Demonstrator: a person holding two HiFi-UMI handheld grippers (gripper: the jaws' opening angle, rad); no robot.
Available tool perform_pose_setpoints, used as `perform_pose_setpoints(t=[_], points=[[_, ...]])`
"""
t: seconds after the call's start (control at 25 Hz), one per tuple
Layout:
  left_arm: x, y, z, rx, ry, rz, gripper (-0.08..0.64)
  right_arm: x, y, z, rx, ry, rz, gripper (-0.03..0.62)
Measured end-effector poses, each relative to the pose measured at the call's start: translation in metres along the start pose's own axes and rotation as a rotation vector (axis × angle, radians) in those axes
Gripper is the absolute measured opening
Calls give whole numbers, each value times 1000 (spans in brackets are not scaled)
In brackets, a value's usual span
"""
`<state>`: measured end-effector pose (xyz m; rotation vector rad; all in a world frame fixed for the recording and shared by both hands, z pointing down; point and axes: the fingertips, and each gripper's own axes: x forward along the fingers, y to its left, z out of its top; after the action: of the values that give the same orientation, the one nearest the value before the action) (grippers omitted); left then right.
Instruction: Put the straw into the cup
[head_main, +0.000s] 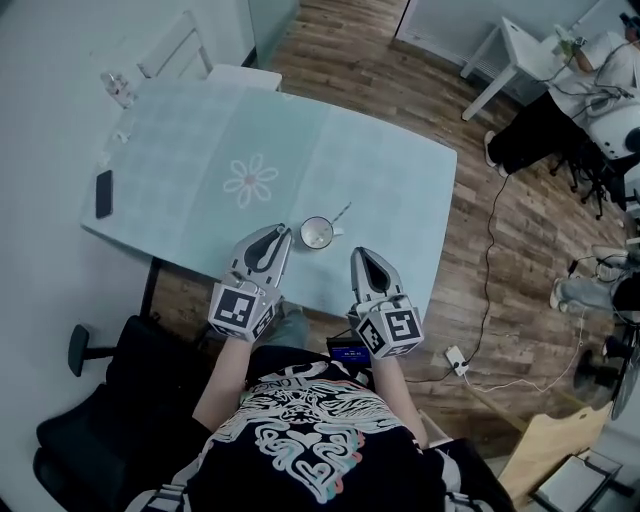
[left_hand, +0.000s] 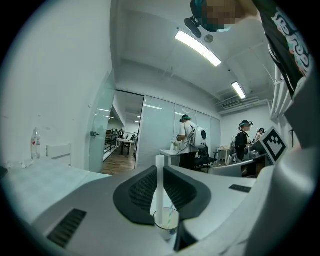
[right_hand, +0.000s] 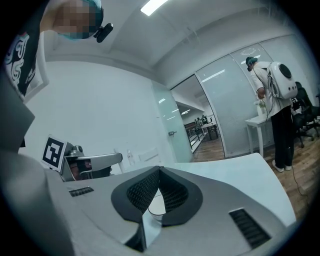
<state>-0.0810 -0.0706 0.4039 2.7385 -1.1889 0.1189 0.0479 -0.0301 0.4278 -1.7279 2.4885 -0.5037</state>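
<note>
Head view: checked table (head_main: 400, 190), wood floor (head_main: 505, 260); left tongs (head_main: 284, 233) gripping white tube (left_hand: 159, 186), right tongs (head_main: 358, 254) clenched.

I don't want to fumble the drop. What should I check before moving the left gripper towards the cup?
1. Left gripper grip on the white straw: ok, jaws closed on it.
2. Right gripper out of the way: ok, shut, empty, apart from the cup.
3. Cup upright: ok.
4. Cup free: not ok, a striped straw already leans in it.
5. White straw's lower end over the cup mouth: cannot tell.
</note>
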Motion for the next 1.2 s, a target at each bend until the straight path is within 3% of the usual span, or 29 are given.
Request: perform_pose_setpoints(t=[0.4,1.2], points=[[35,30,-2,-17,13,-66,54,45,-9,-3,-8,37,-46,15],[71,57,2,-30,8,-147,54,82,-18,18,-37,-16,-92,15]])
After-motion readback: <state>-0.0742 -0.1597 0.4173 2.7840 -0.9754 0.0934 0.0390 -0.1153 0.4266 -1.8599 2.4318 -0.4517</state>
